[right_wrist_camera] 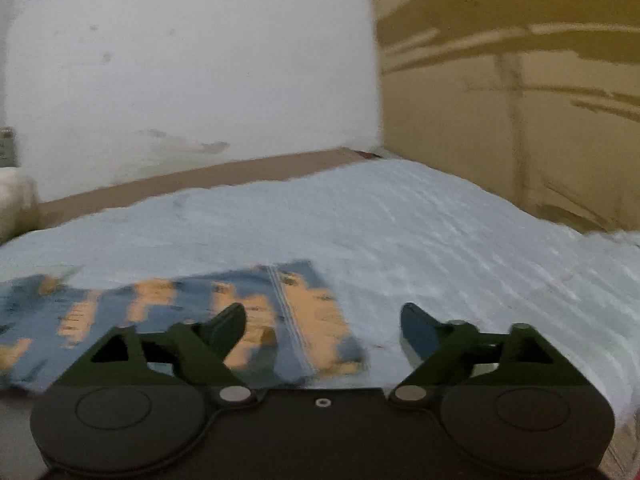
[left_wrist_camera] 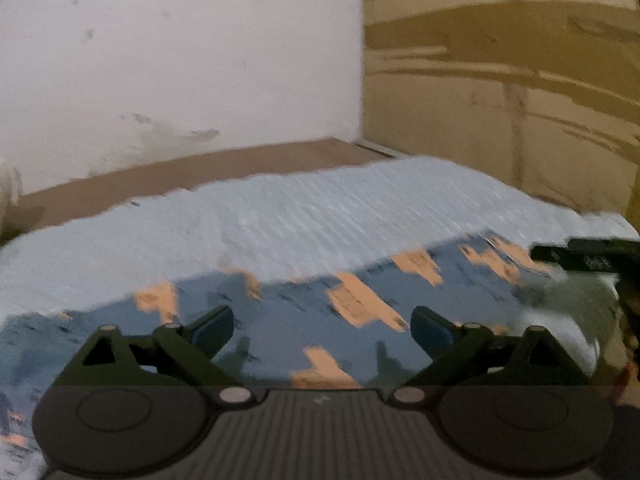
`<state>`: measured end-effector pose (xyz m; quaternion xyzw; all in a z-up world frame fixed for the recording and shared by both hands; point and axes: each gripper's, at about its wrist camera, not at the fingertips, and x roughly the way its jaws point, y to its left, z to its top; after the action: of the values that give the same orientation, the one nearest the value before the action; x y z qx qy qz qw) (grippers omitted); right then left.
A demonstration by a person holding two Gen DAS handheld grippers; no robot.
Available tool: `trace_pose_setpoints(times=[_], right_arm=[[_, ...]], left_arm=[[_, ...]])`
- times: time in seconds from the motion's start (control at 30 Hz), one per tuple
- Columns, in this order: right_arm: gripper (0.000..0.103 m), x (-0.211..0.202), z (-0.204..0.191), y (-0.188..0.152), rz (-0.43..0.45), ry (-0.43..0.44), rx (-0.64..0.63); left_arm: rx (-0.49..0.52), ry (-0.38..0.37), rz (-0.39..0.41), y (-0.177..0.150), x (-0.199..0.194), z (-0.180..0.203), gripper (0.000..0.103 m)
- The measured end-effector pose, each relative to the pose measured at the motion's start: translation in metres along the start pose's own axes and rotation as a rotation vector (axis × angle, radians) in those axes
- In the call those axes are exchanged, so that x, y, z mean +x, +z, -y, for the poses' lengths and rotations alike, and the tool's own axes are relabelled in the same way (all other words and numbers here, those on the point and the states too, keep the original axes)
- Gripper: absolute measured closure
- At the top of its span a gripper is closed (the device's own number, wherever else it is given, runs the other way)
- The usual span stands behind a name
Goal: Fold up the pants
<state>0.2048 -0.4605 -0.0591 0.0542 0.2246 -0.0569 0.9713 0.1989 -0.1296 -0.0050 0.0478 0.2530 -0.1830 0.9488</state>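
A: Left gripper (left_wrist_camera: 322, 330) — state?

B: I've got it spread wide, nothing between the fingers. It hangs over the pants (left_wrist_camera: 304, 308), blue with orange patches, lying flat on the pale sheet (left_wrist_camera: 320, 208).

A: Right gripper (right_wrist_camera: 323, 326)?

B: Also wide and empty. Its left finger (right_wrist_camera: 228, 326) sits over the pants' right end, where a stitched seam runs; the right finger (right_wrist_camera: 420, 330) is over bare sheet. In the left view I can see it as a dark bar at the right edge, near the pants' far end.

A: Contact with cloth?

B: Can't tell, frames are blurry. Neither pinches anything.

A: Where's the garment overall?

B: Near edge of the sheet, running left to right across both views. Wall (right_wrist_camera: 192, 80) and cardboard (right_wrist_camera: 520, 120) behind, well apart from it.

A: Step?

B: I'd call it between folds, or reaching for a grasp. The pants look flat and rectangular, maybe folded once already; not sure.

A: Next move needs?

B: My guess: drop each gripper to a corner or end edge, close on all layers together, lift and carry across evenly so the edges line up. Thin cloth, easy to catch only the top layer or grab the sheet too.
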Motion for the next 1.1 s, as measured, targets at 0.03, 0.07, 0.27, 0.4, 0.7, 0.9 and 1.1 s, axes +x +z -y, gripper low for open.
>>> trace_pose_setpoints(times=[0.03, 0.07, 0.27, 0.4, 0.7, 0.9, 1.1], right_arm=[[0.005, -0.005, -0.007, 0.004, 0.005, 0.032, -0.007], [0.002, -0.010, -0.013, 0.007, 0.012, 0.058, -0.011], [0.001, -0.027, -0.071, 0.019, 0.034, 0.223, -0.042], [0.001, -0.025, -0.113, 0.019, 0.019, 0.315, -0.062], [0.001, -0.001, -0.198, -0.001, -0.066, 0.433, -0.126], [0.001, 0.016, -0.230, -0.014, -0.098, 0.429, -0.178], [0.001, 0.027, -0.233, -0.017, -0.109, 0.409, -0.170]], left_arm=[[-0.015, 0.022, 0.011, 0.007, -0.006, -0.008, 0.001], [-0.029, 0.042, 0.022, 0.014, -0.013, -0.017, 0.001], [-0.079, 0.238, 0.072, 0.044, -0.069, -0.089, 0.001], [-0.072, 0.407, 0.063, 0.049, -0.101, -0.146, 0.000], [-0.258, 0.472, -0.022, -0.009, -0.109, -0.252, 0.001], [-0.380, 0.363, -0.075, -0.055, -0.076, -0.280, 0.015], [-0.488, 0.281, -0.071, -0.082, -0.056, -0.288, 0.043]])
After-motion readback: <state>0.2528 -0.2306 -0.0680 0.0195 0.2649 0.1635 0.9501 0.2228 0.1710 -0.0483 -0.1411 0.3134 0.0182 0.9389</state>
